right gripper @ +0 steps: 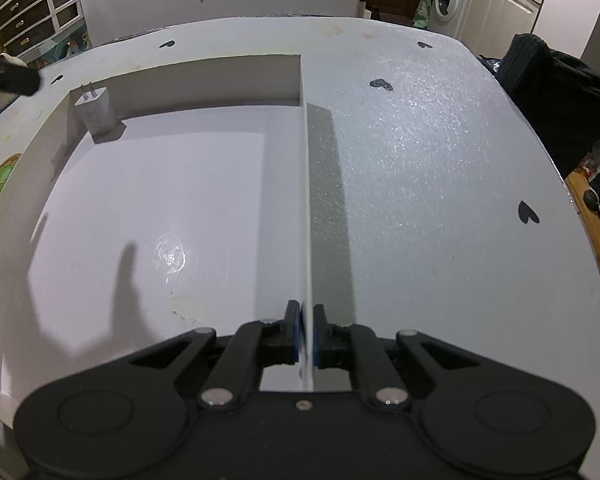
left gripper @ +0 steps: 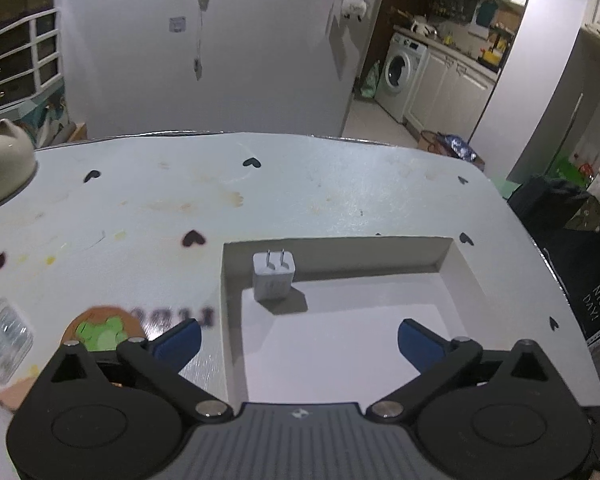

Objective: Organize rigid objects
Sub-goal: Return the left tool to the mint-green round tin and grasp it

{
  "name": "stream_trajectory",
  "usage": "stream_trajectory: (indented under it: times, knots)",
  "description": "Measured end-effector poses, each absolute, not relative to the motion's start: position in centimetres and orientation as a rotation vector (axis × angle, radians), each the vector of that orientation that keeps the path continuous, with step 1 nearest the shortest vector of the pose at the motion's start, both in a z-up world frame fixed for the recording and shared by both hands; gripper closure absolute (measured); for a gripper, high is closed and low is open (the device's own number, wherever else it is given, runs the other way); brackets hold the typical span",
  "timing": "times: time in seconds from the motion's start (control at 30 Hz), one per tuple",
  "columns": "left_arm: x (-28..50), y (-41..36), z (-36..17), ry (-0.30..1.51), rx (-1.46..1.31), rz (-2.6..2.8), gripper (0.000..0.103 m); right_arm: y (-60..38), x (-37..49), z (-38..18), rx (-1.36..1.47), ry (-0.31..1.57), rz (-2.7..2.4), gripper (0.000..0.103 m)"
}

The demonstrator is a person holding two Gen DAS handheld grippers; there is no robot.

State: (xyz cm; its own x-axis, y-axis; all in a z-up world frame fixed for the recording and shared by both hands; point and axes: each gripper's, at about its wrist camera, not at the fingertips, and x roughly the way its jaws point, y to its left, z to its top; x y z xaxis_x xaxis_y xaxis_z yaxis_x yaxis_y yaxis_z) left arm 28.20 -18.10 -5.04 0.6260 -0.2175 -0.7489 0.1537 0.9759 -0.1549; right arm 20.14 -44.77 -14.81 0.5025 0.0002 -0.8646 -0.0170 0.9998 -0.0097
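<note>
while the right hand-held gripper (right gripper: 307, 334) pinches the right wall of the shallow white box (right gripper: 305, 184) and the left hand-held gripper (left gripper: 299, 340) hovers wide open, a tug could topple the upright charger plug (left gripper: 273, 276) in its far-left corner.

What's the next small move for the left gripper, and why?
Probably swing the left gripper left toward the clear plastic case on the table. Its fingers are open and hold nothing, the charger already stands in the white box, and the right gripper pinches the box wall.
</note>
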Motion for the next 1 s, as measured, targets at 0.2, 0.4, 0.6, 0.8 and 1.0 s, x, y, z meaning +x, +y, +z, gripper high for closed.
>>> stream_trajectory:
  times: [0.2,0.4,0.6,0.8,1.0]
  knots:
    - [23.8,-16.9,-4.8,0.837,-0.101,-0.202,0.0,-44.6,20.1,-14.8,-0.039,1.036,0.019,0.096]
    - [19.6,-14.8,-5.1,0.813,-0.118,-0.166,0.0,-44.5,19.9,-14.9,-0.052,1.025,0.026,0.096]
    - [16.7,-11.9,-6.0,0.791,-0.167,-0.125,0.0,-44.3,19.9,-14.9,-0.061,1.026,0.027,0.095]
    - [15.0,-8.7,-7.1,0.768,-0.192,-0.044,0.0,-44.2,19.9,-14.9,-0.064,1.025,0.027,0.095]
    - [15.0,-5.7,-8.2,0.777,-0.182,0.008,0.0,-44.3,20.0,-14.9,-0.053,1.029,0.027,0.096]
